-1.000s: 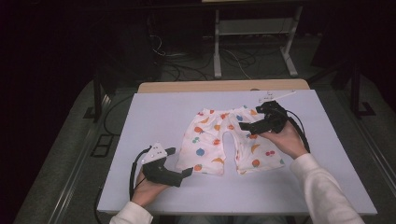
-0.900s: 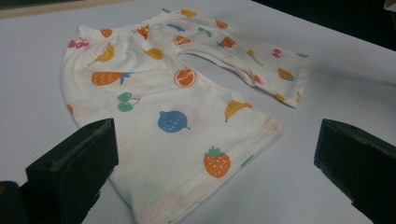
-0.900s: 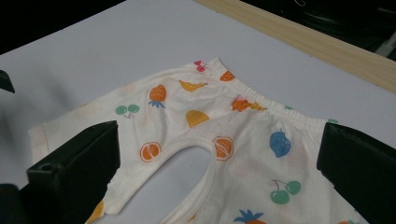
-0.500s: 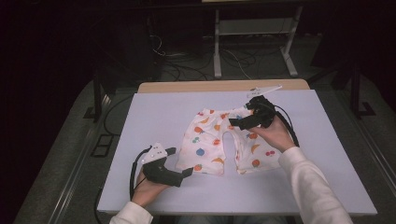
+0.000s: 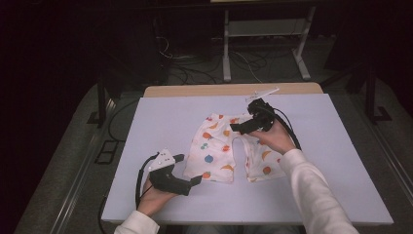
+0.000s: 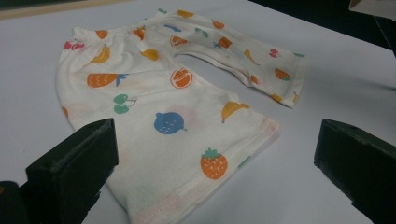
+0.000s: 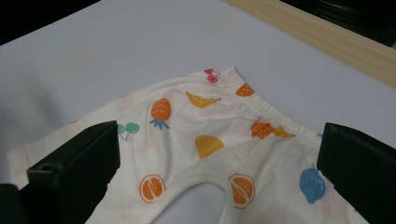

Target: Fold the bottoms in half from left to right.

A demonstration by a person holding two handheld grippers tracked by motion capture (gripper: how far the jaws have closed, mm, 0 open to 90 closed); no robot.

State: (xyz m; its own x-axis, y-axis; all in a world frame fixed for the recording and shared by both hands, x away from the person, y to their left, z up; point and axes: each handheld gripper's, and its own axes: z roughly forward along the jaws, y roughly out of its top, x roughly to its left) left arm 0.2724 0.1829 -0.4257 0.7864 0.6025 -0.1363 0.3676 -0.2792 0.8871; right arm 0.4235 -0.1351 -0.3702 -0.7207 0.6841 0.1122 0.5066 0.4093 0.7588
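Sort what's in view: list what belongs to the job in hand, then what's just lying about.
In the job:
- shorts, fruit-printed, flat on the table
- left tongs, open, at the hem of one leg
- right tongs, open, above the waistband end

Lying about:
- wooden strip along the table's far edge
- metal stand behind the table
- cables on the floor

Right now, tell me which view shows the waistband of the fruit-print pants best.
The right gripper view: the gathered elastic waistband lies close and sharp. The left gripper view shows only its far end, behind the legs. The high view shows it small, partly under the right gripper.
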